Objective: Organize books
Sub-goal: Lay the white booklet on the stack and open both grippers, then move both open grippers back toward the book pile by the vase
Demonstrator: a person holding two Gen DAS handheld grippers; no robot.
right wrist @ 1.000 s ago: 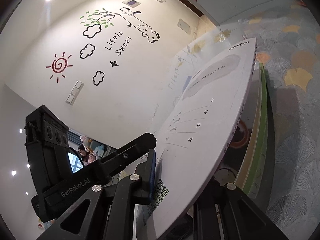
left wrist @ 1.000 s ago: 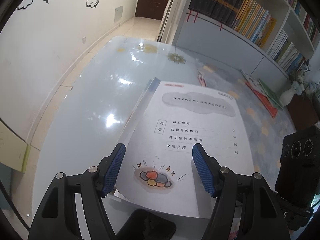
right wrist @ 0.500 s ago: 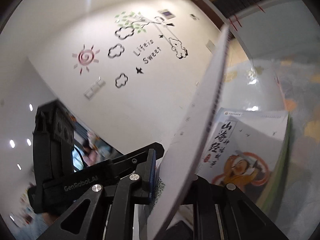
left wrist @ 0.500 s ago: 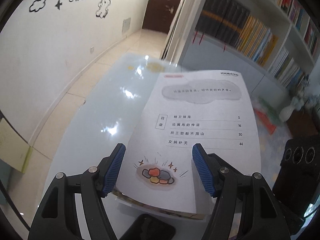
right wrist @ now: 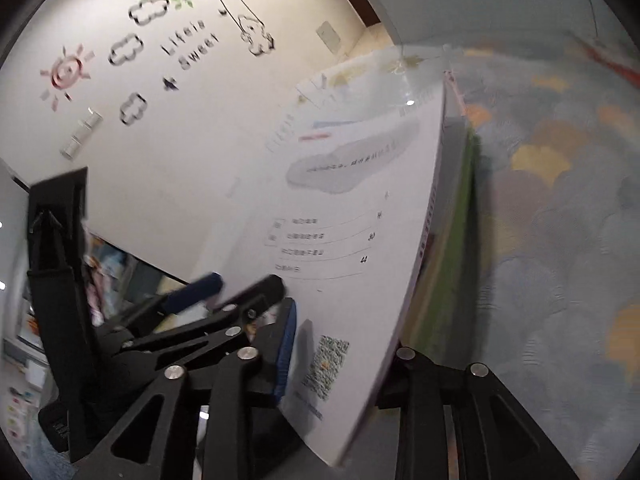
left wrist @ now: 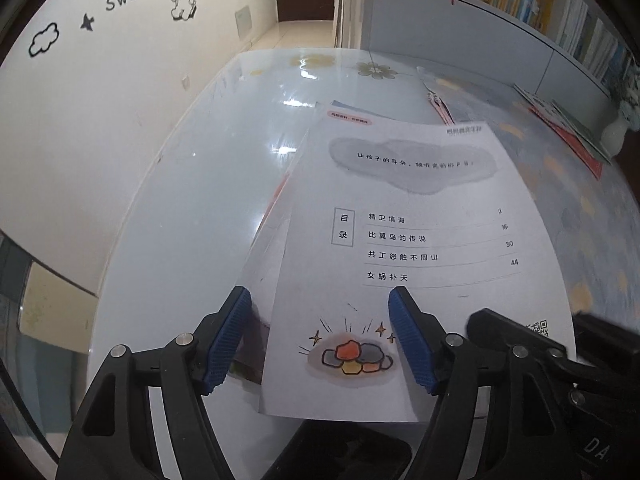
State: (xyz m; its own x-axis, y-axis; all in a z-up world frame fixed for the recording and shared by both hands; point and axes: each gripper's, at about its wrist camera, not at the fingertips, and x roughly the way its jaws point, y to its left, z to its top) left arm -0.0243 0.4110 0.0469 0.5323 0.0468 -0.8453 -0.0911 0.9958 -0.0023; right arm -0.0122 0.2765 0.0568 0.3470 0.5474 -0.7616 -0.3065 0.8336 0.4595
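Note:
A white book with a printed contents list lies face up on a stack on the glossy table. My left gripper hovers over its near end. Its jaws are opening, the blue pads stand wide apart, and nothing is gripped. In the right wrist view the same white book rests on a green-edged book. My right gripper straddles its corner, and its jaws are opening. The blue pad stands just off the cover. The other finger is hidden behind the book.
A thin booklet and a few flat books lie farther back on the right. A white vase stands at the table's right edge. Filled bookshelves line the right wall. A white wall runs along the left.
The white book, tipped up on edge half a second ago, now lies down on the stack. The right pad has come off its cover. My left gripper has sunk closer to it.

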